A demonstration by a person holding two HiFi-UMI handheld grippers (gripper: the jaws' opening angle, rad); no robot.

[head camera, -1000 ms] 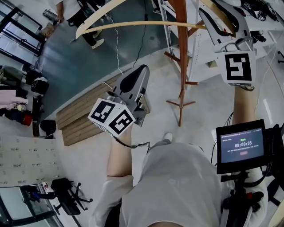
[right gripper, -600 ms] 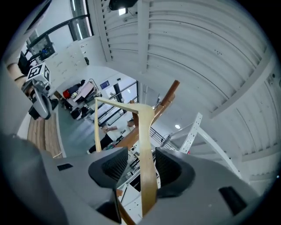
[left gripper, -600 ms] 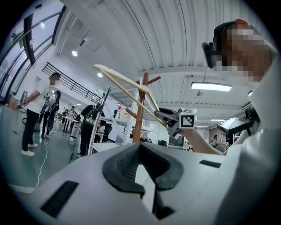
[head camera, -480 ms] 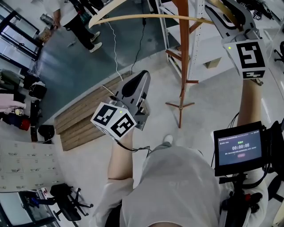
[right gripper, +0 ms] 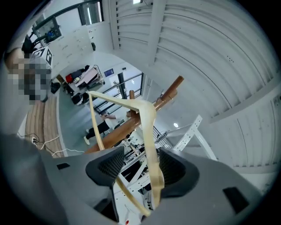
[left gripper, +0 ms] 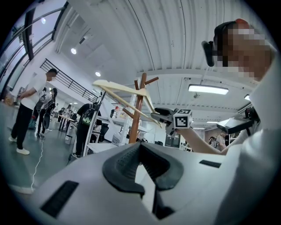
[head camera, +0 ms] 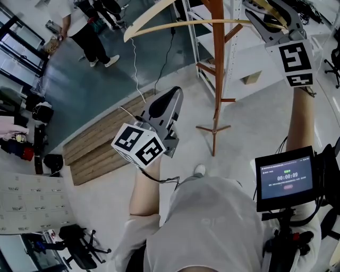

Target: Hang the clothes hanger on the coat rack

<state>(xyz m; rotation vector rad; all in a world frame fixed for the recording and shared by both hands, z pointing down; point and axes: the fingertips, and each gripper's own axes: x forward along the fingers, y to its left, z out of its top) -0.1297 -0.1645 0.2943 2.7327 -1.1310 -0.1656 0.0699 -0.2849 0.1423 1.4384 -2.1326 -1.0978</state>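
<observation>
The pale wooden clothes hanger (head camera: 175, 24) sits high at the brown coat rack (head camera: 218, 64), its top among the pegs; the hook itself is hidden. My right gripper (head camera: 252, 8) is at the hanger's right end. In the right gripper view its jaws (right gripper: 140, 169) are opening, and the hanger's arm (right gripper: 147, 118) runs between the pads, near the right one and apart from the left. My left gripper (head camera: 169, 98) hangs lower, left of the rack's pole, shut and empty. From the left gripper view (left gripper: 140, 147), the hanger (left gripper: 123, 90) and the rack (left gripper: 135, 118) are ahead.
Wooden planks (head camera: 95, 143) lie on the floor at the left, with a white cable beside them. A white shelf frame (head camera: 234, 48) stands right behind the rack. People (head camera: 90, 26) walk at the back left. A small screen (head camera: 284, 178) is at my right side.
The right gripper has drifted up and right in the head view, still at the hanger's end. The left gripper has barely shifted. The people at the back have walked on.
</observation>
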